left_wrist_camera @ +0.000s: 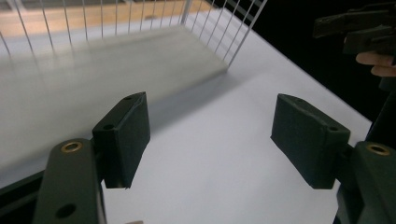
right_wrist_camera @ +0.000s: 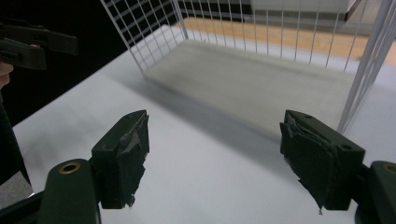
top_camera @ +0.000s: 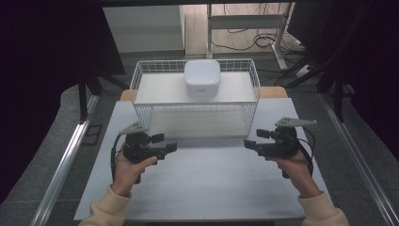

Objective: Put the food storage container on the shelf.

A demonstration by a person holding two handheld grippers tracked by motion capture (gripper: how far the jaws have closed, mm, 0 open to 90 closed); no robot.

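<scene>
Both tools hover low over the white tabletop (top_camera: 207,188), facing each other. The left tool (top_camera: 165,142) is released, jaws spread wide with nothing between them. The right tool (top_camera: 256,140) is likewise spread and empty. Just beyond them stands the white wire basket (top_camera: 141,82), and a white square lidded container (top_camera: 202,77) sits at its back.

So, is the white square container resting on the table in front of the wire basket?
No, in the high view the white container sits on the far top rim of the wire basket, not on the table.
</scene>
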